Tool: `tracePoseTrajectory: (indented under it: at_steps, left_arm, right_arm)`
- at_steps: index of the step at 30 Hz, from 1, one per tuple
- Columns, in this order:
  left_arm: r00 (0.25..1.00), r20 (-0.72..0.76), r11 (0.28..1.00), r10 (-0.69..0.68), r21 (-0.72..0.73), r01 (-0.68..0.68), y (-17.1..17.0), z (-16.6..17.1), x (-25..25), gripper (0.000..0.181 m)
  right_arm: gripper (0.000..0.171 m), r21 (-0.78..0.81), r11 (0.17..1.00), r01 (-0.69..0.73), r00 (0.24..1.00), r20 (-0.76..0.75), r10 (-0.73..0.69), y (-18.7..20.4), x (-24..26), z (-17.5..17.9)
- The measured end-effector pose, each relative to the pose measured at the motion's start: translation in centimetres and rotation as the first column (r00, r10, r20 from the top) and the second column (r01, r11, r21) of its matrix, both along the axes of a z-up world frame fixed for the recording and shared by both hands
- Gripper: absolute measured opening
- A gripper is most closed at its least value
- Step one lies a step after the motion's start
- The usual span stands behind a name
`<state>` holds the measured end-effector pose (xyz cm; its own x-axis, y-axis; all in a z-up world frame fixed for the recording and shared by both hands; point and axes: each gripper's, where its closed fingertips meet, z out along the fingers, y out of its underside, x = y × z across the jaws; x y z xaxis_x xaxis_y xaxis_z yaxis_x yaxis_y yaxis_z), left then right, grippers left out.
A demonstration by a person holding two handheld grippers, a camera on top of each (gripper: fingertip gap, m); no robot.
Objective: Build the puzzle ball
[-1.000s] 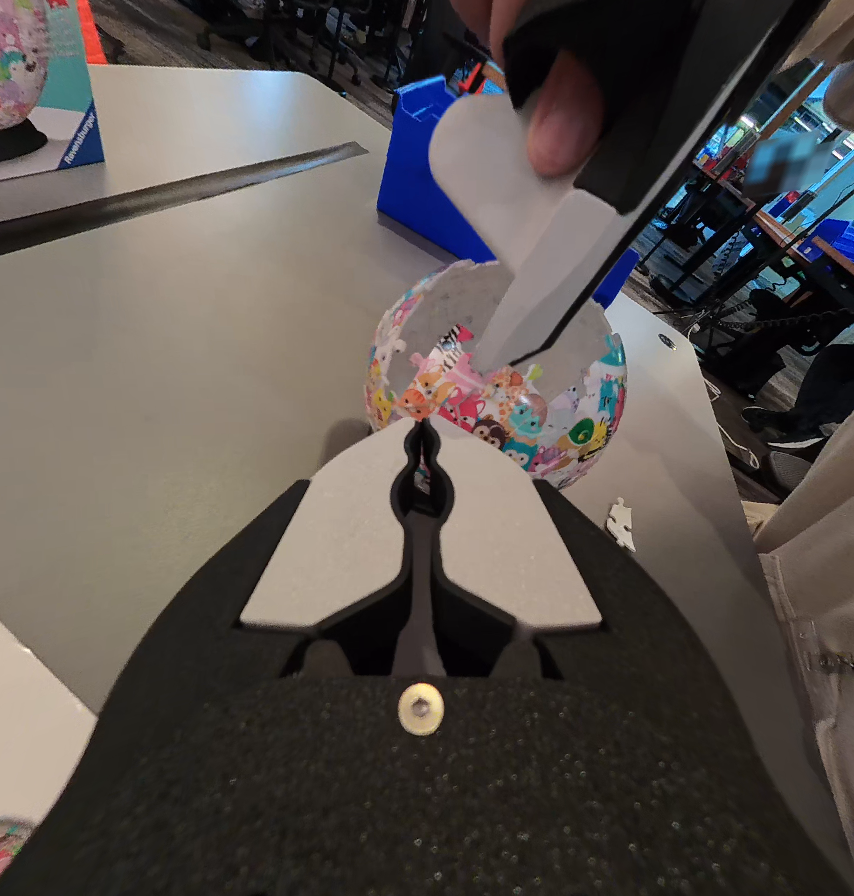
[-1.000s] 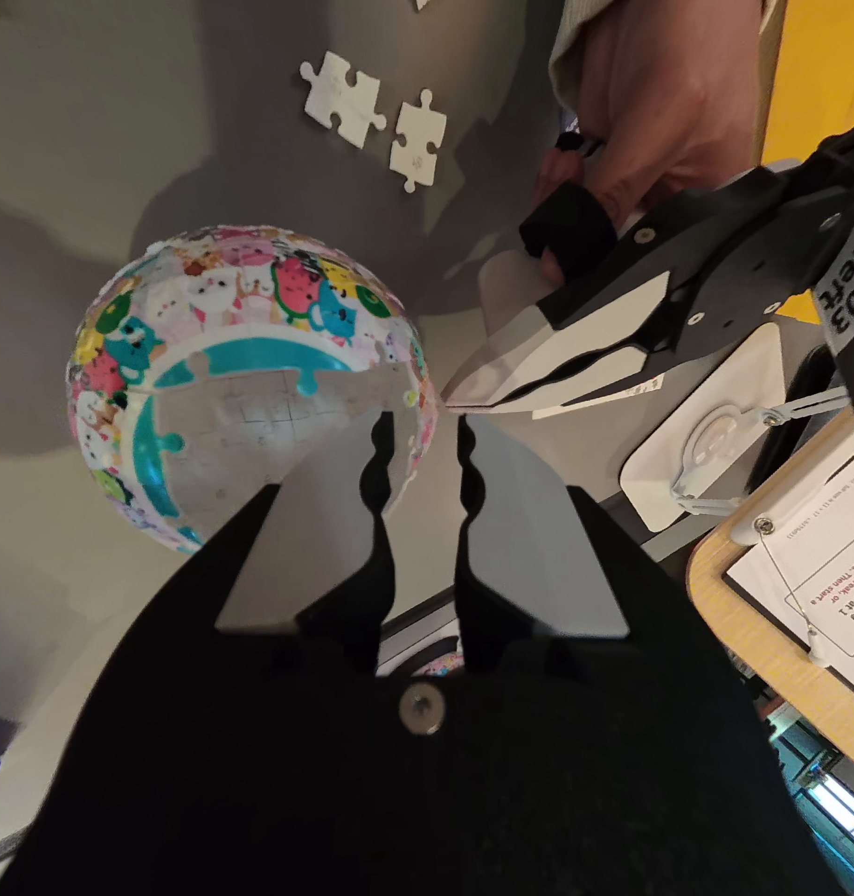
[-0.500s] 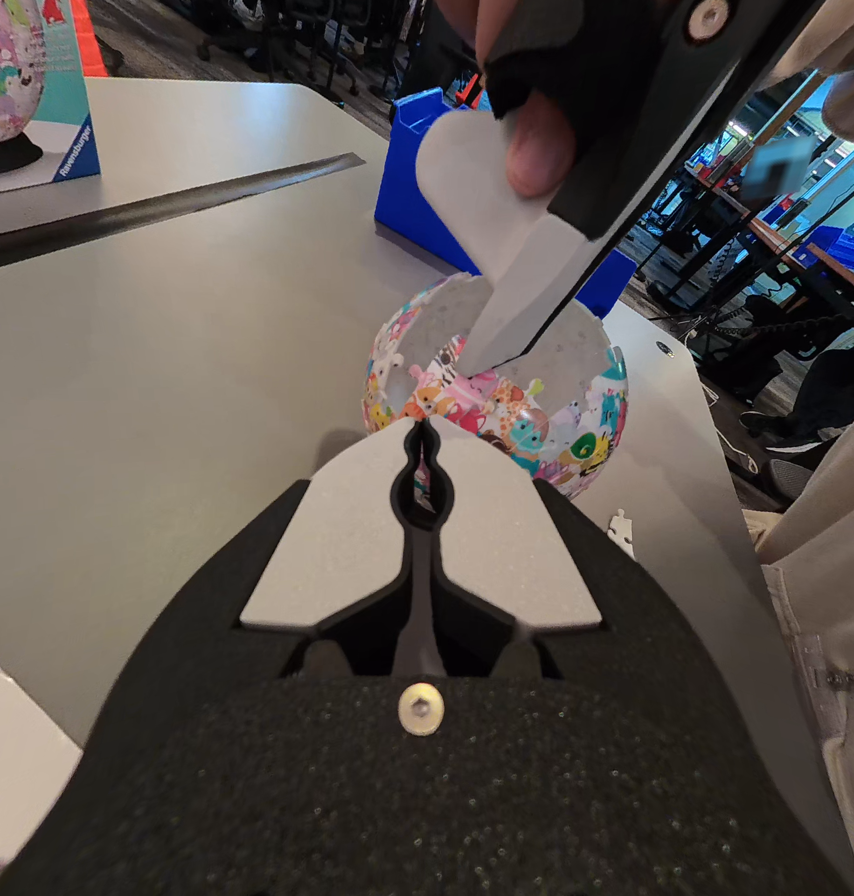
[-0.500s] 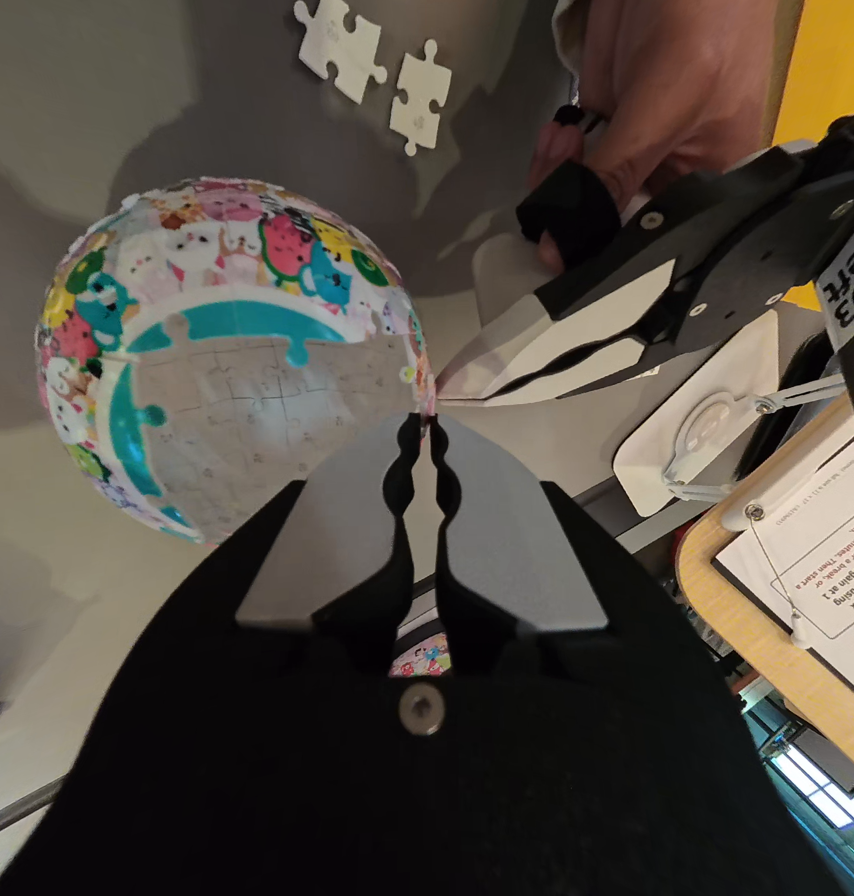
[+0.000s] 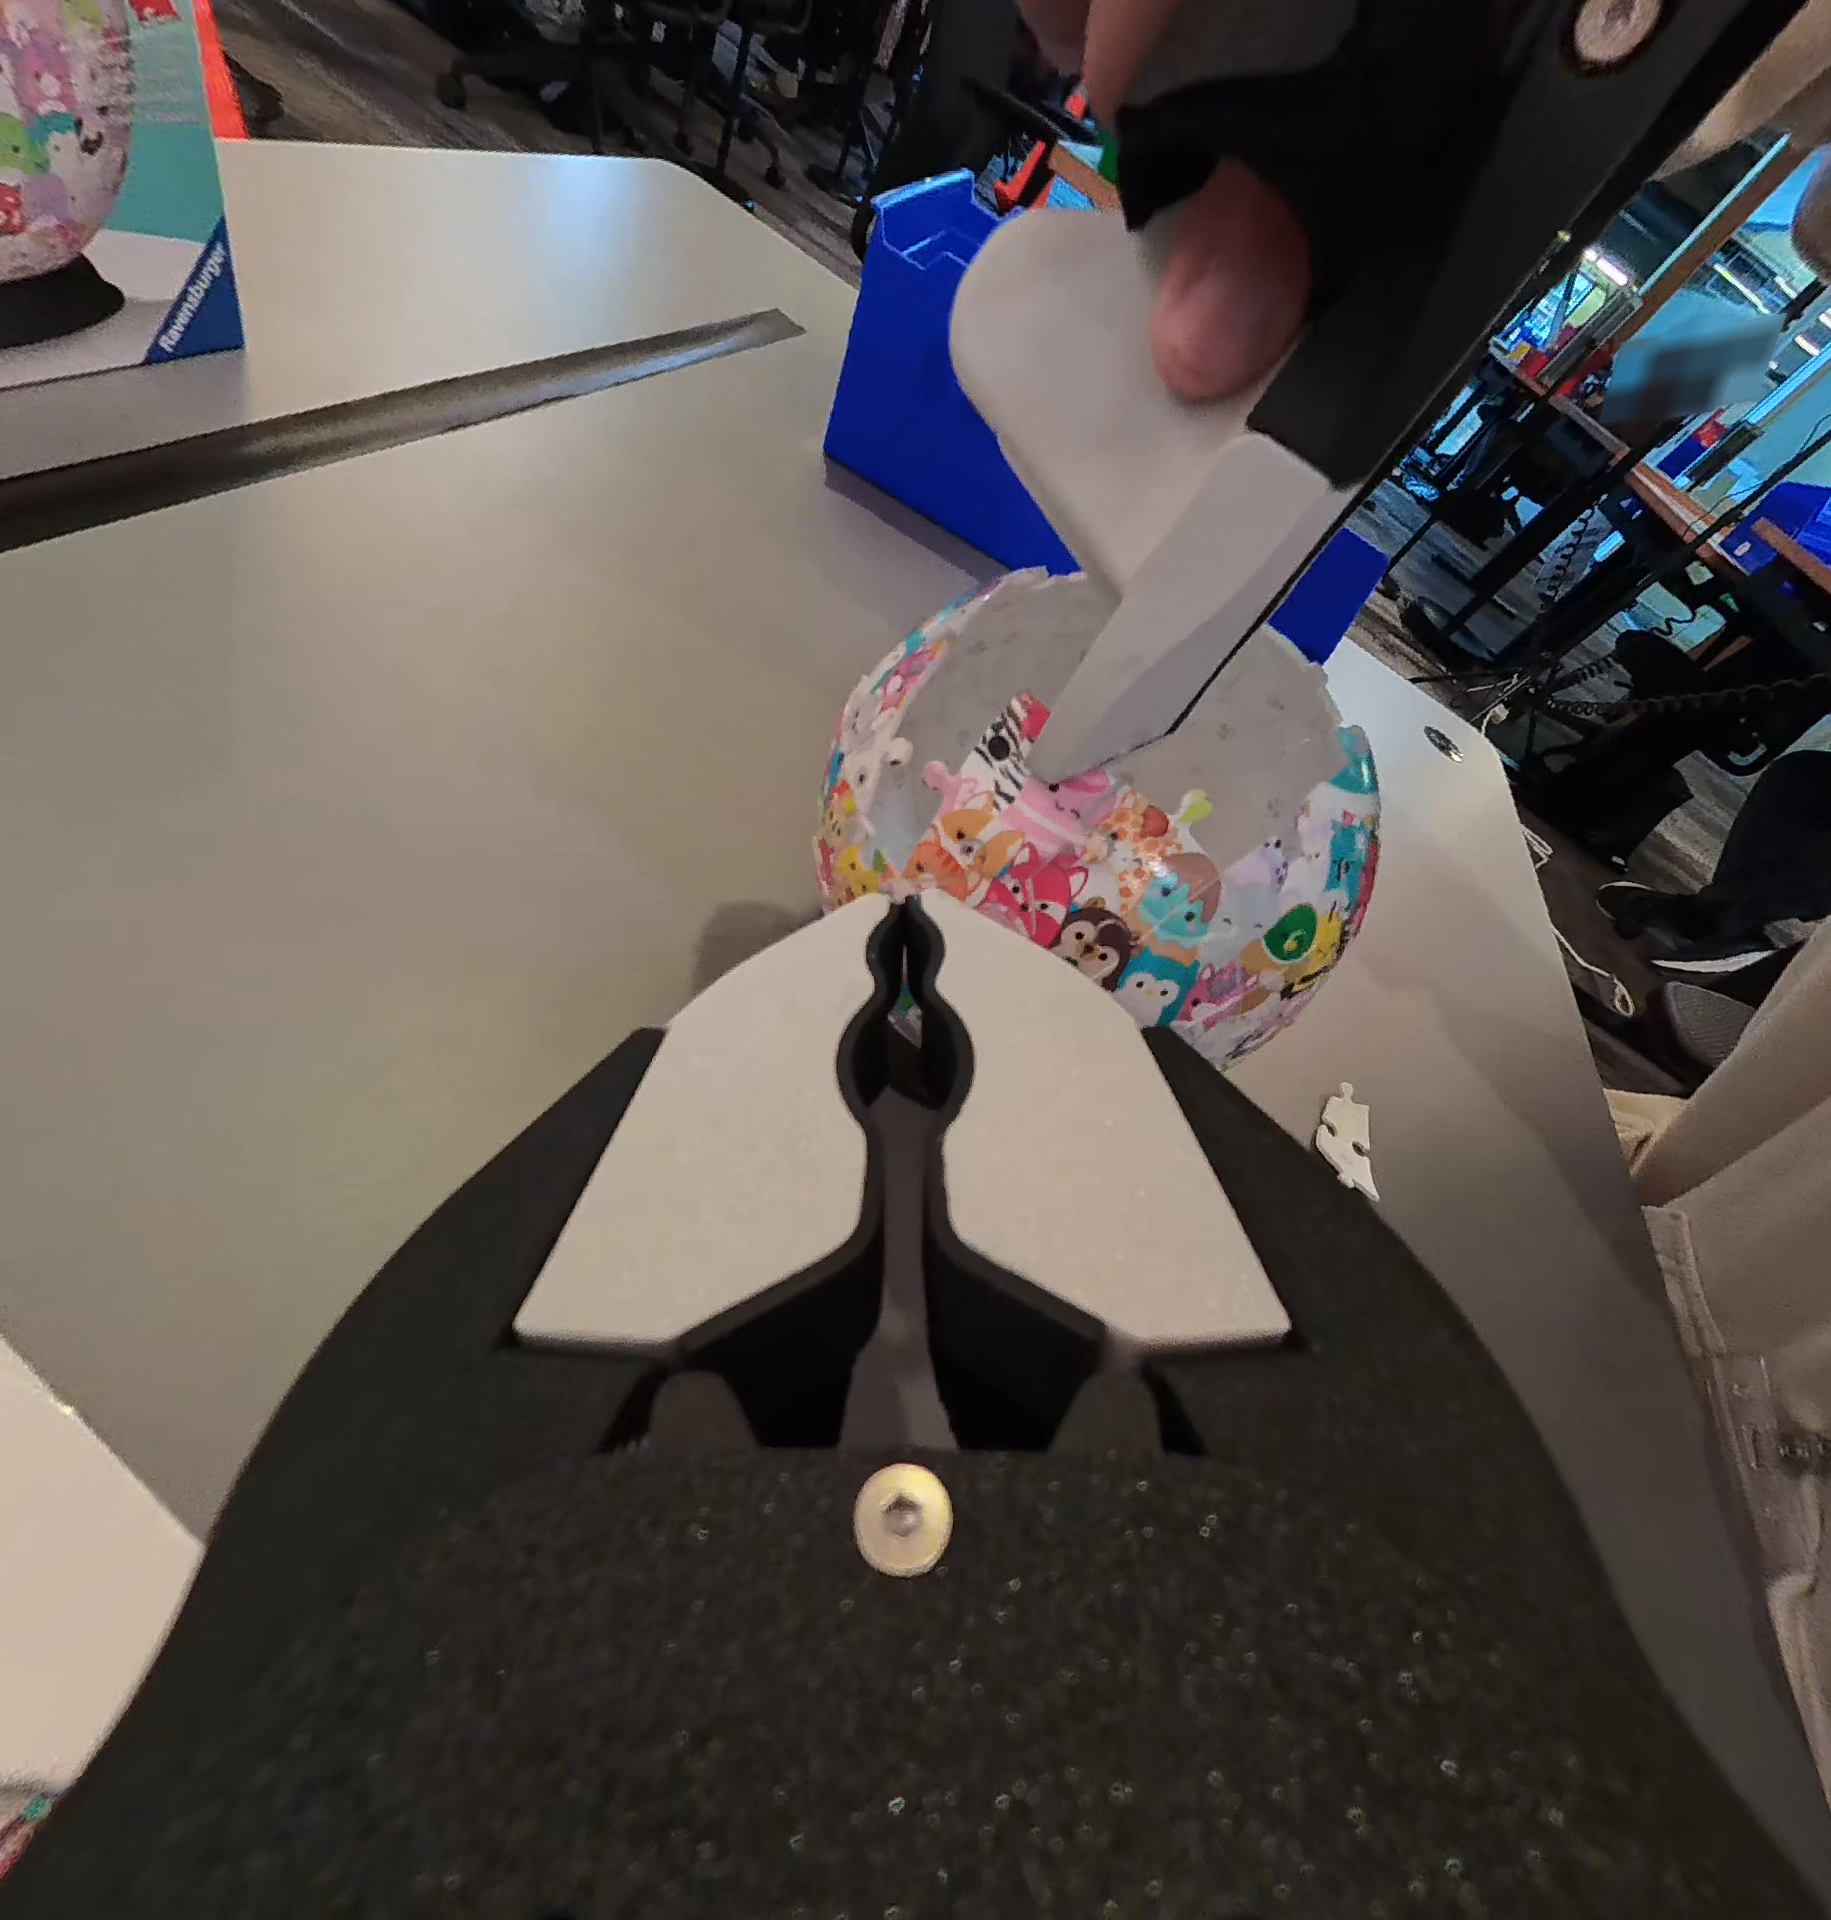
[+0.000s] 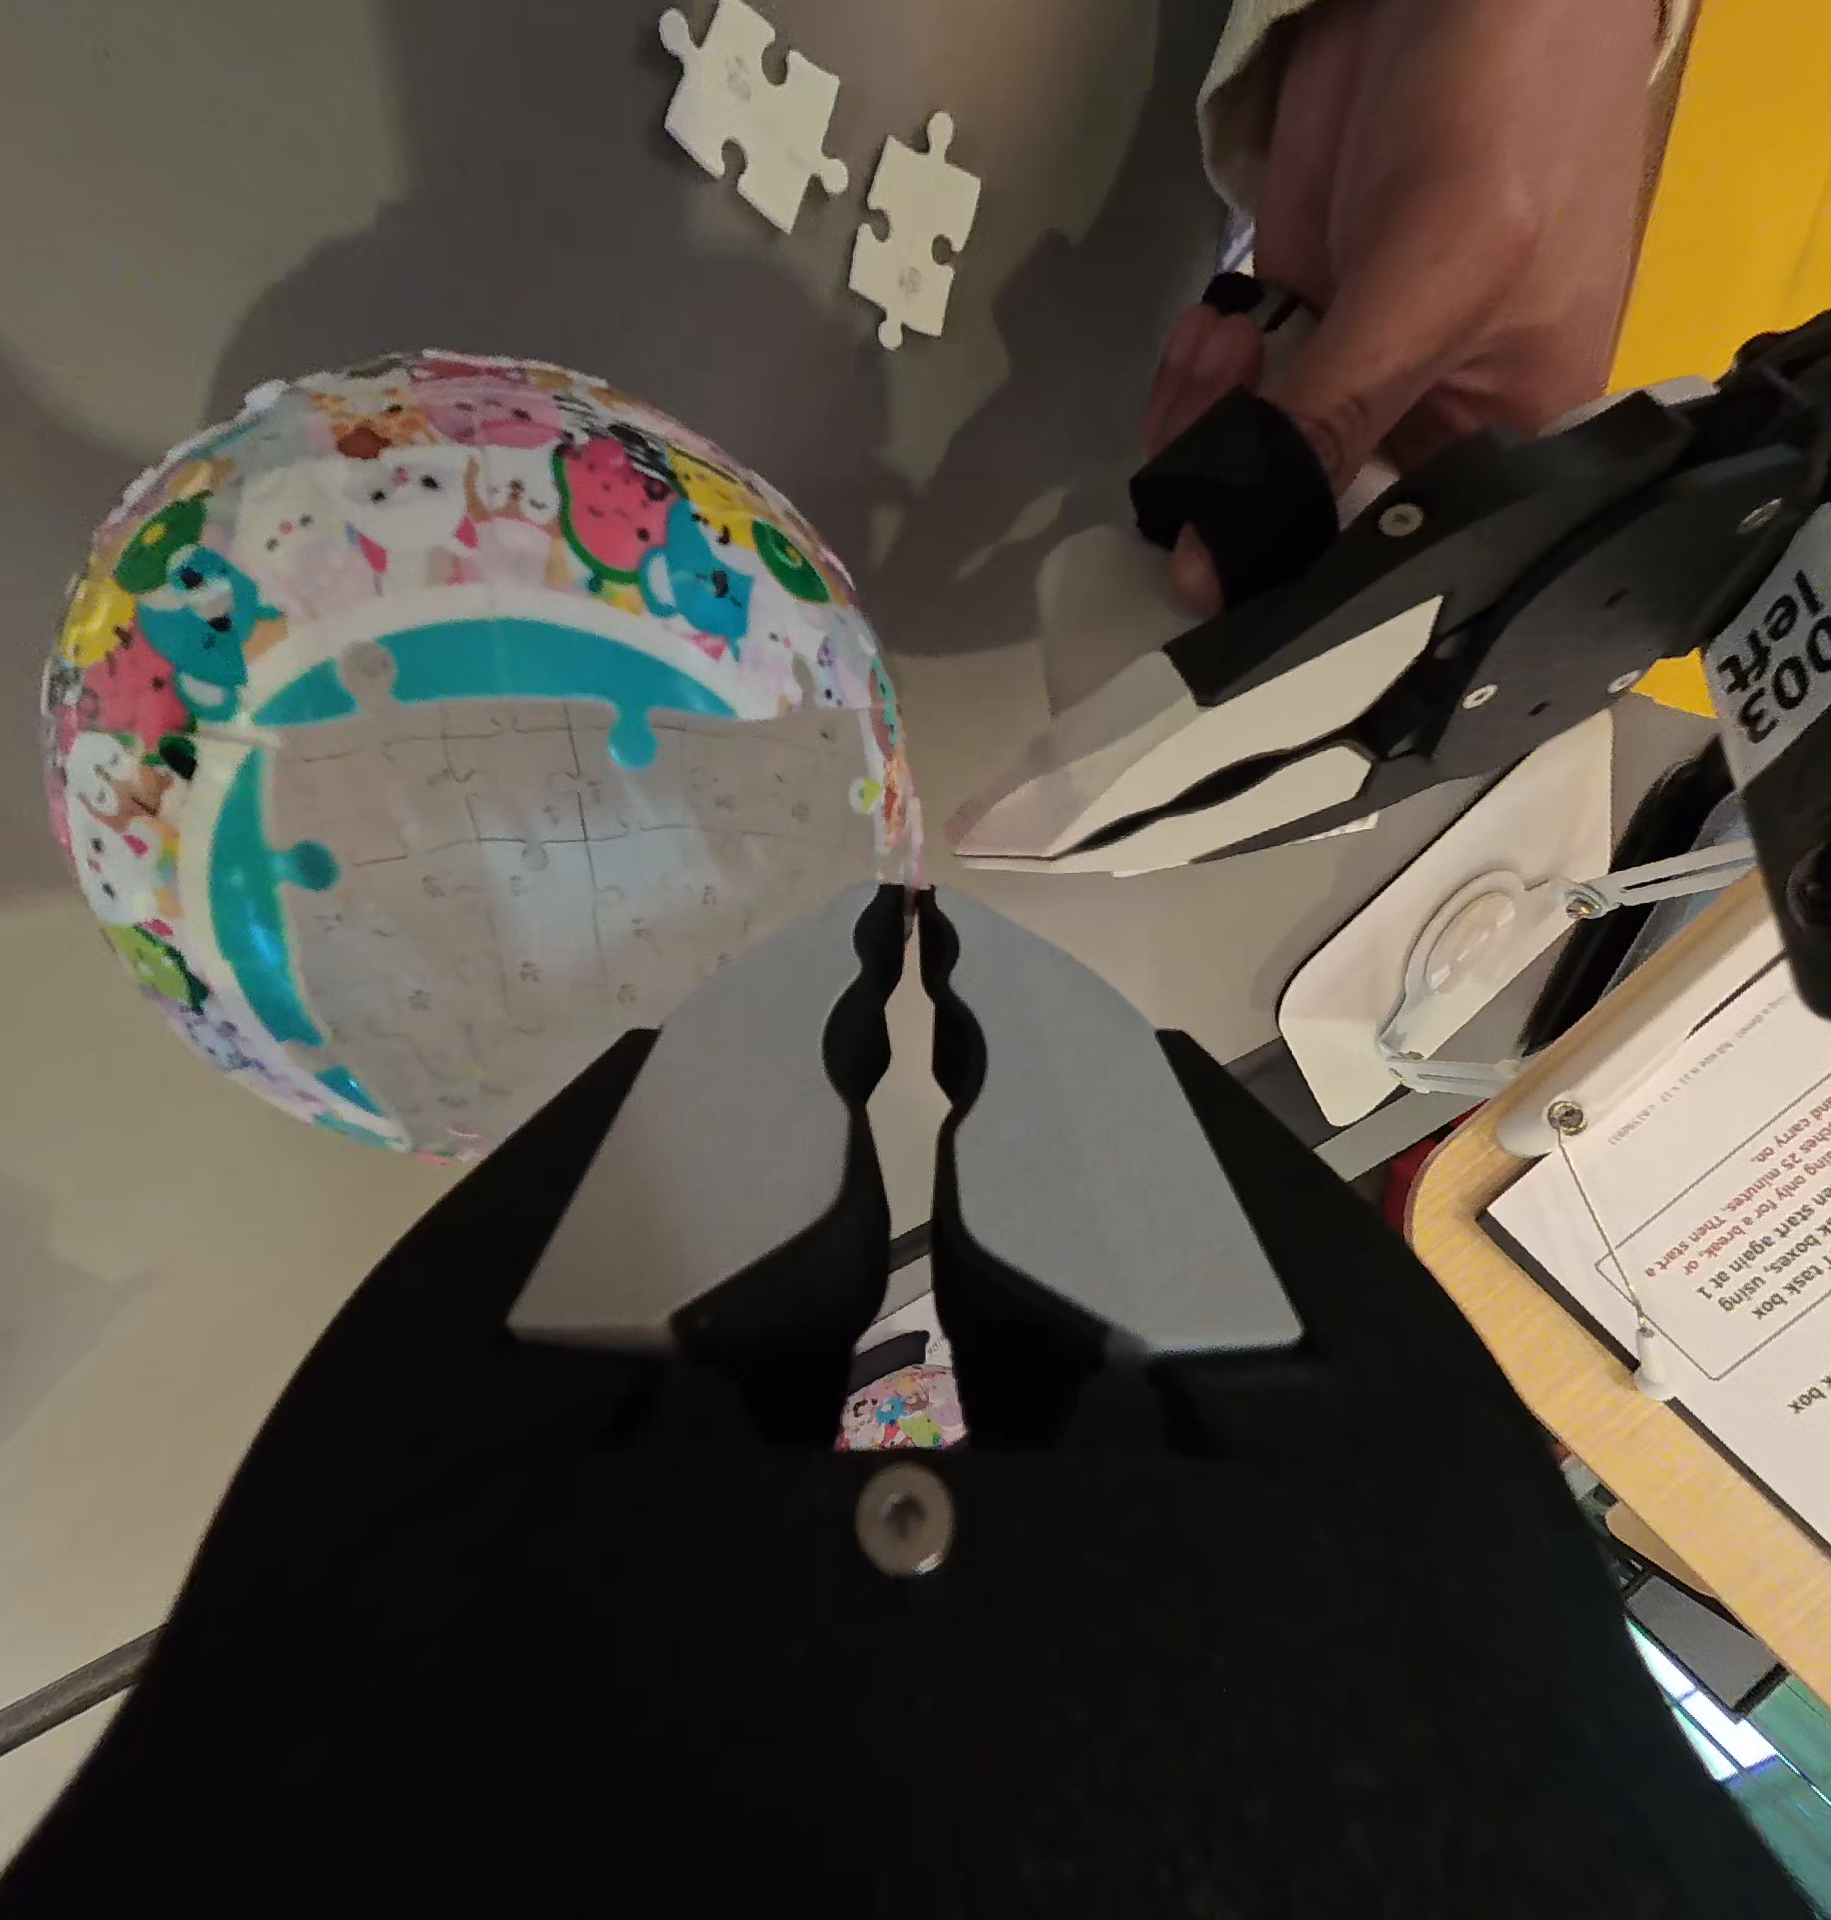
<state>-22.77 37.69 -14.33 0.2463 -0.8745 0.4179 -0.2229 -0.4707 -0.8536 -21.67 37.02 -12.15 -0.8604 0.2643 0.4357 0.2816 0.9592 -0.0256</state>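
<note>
The puzzle ball (image 5: pixel 1098 862) sits on the grey table (image 5: pixel 391 727), a half-built shell covered in bright cartoon animals, its top open so the pale grey inside shows. In my right wrist view the ball (image 6: pixel 454 748) fills the left side, with a teal band along the edge of the opening. My right gripper (image 6: pixel 911 896) has its fingers drawn together onto the rim of the ball, with only a thin gap between the tips where the edge of the shell sits. In the left wrist view that same gripper (image 5: pixel 1082 764) comes down from above, its tip at the rim by a zebra-striped piece. My left gripper (image 5: pixel 903 906) is closed, tips together and empty, just beside the near lower side of the ball. A loose white puzzle piece (image 5: pixel 1347 1138) lies on the table near the ball, and two more (image 6: pixel 817 156) lie past it. A blue bin (image 5: pixel 942 416) stands behind the ball, and the puzzle box (image 5: pixel 80 187) is well apart at the far left.
</note>
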Motion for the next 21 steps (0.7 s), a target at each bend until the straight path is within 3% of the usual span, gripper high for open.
tracePoseTrajectory:
  at_steps: [21]
  left_arm:
    - [1.000,-0.006,1.000,-0.022,-0.007,0.022,-0.33,-0.30,0.35,0.000]
  right_arm:
    - [0.006,-0.076,0.997,-0.019,1.000,-0.012,0.018,-0.10,0.27,-0.34]
